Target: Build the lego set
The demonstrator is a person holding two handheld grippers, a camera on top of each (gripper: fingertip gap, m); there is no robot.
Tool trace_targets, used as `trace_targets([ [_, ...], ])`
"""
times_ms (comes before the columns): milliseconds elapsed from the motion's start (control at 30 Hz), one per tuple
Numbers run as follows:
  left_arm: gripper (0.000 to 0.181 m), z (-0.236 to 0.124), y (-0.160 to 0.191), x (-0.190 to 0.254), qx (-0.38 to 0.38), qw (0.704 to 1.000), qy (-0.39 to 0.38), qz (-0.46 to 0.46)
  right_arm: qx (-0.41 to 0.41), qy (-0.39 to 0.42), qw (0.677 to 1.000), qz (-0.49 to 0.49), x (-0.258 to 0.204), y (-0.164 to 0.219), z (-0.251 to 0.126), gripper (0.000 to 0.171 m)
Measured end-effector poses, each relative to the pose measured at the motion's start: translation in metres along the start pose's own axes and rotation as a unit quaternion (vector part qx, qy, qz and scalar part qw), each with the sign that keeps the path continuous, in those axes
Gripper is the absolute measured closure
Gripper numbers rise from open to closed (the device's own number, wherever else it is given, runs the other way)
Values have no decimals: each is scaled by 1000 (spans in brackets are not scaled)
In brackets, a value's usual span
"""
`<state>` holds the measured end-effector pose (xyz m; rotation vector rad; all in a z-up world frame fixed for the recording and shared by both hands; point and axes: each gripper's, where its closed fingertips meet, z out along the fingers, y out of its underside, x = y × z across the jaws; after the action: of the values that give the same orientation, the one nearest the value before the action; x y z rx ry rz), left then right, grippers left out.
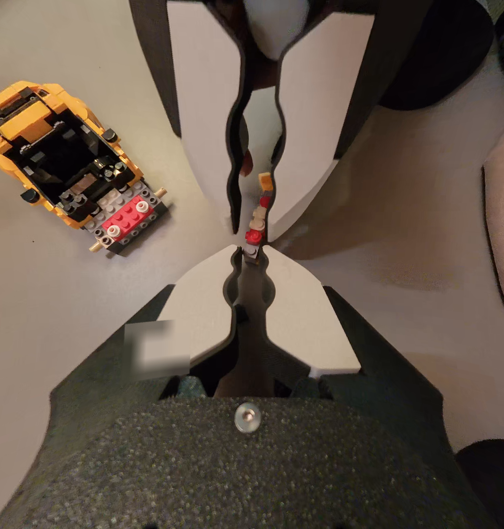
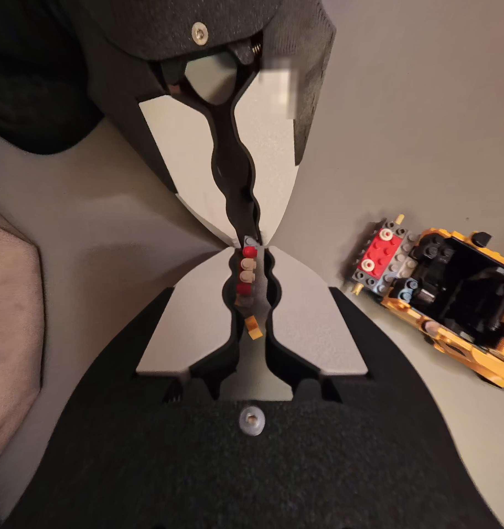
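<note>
A short lego strip (image 1: 256, 229) of red, tan and grey studs with an orange end piece hangs above the table between my two grippers, which meet tip to tip. My left gripper (image 1: 249, 252) is shut on the strip's grey end. My right gripper (image 2: 249, 253) reaches in from the opposite side. Its fingers stand narrowly apart along the strip (image 2: 247, 274), which lies against one finger with a gap to the other. The yellow-orange lego car (image 1: 59, 160) lies on the table off to the side, with its dark interior and a red plate exposed. It also shows in the right wrist view (image 2: 445, 294).
The pale grey table (image 1: 73, 300) carries the car. A pinkish cloth (image 2: 10, 315) lies at the table's edge on the side opposite the car. A dark round object (image 1: 434, 57) stands behind the right gripper, and another (image 1: 488, 472) sits near the left gripper. Left tips and right tips are each some 20 cm from the dark round object (image 1: 434, 57).
</note>
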<state>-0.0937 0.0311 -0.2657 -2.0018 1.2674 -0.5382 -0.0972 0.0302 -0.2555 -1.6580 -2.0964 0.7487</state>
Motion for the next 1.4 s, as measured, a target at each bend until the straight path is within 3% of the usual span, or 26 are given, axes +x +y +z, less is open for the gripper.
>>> trace_targets([
  [533, 171, -1, 0, 6, 6, 1000, 18, 16, -44, -25, 988, -143, -6, 0, 2, 162],
  [867, 171, 0, 0, 7, -4, 1000, 13, 17, 50, -29, 998, -31, -7, 0, 1, 163],
  [1200, 171, 2, 0, 12, -18, 999, 30, 7, 134, 0, 989, -57, -12, 1, -2, 163],
  [1300, 170, 2, 1, 12, -24, 999, 33, -4, 211, -13, 976, -53, -16, -24, -23, 163],
  [1367, 171, 2, 1, 12, -25, 999, 28, 5, 153, 12, 981, -117, -18, -12, -15, 162],
  [1400, 171, 2, 1, 12, -25, 999, 29, 2, 159, -1, 982, -103, -21, -12, -16, 162],
])
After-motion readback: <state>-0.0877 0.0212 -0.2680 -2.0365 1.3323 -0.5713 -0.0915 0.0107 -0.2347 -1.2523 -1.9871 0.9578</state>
